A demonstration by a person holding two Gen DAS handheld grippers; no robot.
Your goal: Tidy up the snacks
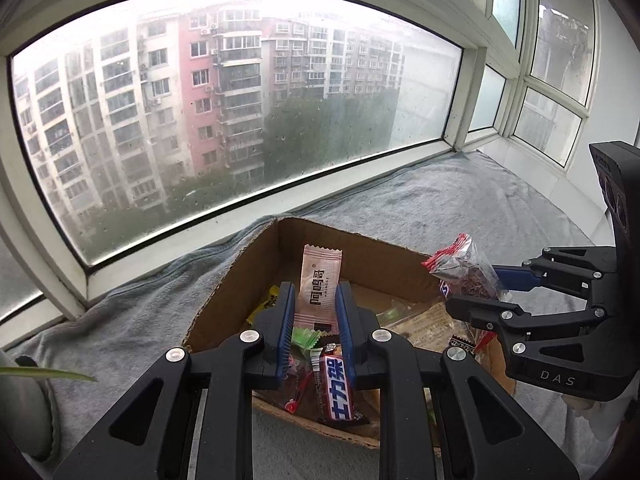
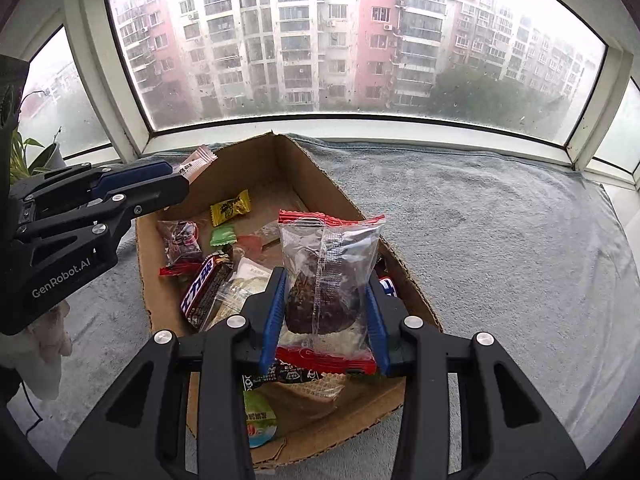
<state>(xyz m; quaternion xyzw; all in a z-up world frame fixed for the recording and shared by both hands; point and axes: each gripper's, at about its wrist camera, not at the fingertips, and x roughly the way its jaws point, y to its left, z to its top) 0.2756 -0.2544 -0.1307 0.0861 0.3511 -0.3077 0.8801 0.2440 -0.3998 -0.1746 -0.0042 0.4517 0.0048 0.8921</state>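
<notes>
Left wrist view: nearest the lens, the left tool [image 1: 316,320] pinches a pink-and-white sachet [image 1: 320,284] by its lower half, the sachet standing upright between the blue pads above the cardboard box [image 1: 240,276]. Below it in the box lies a chocolate bar [image 1: 338,388] in a dark wrapper. The box rests on a grey blanket [image 1: 400,204] along the window sill. The sachet appears light and thin; it will likely flex, so hold it across the flat faces near the middle.

Right wrist view: nearest the lens, the right tool [image 2: 326,312] grips a clear packet with red ends [image 2: 328,276], which holds a dark round cake and stands upright over the box's near right side. Loose items in the box include a yellow candy [image 2: 231,208] and a green candy [image 2: 222,236]. The film looks slippery and the contents soft and crushable; grip at the packet's sides with modest pressure, or take the sealed red edge.
</notes>
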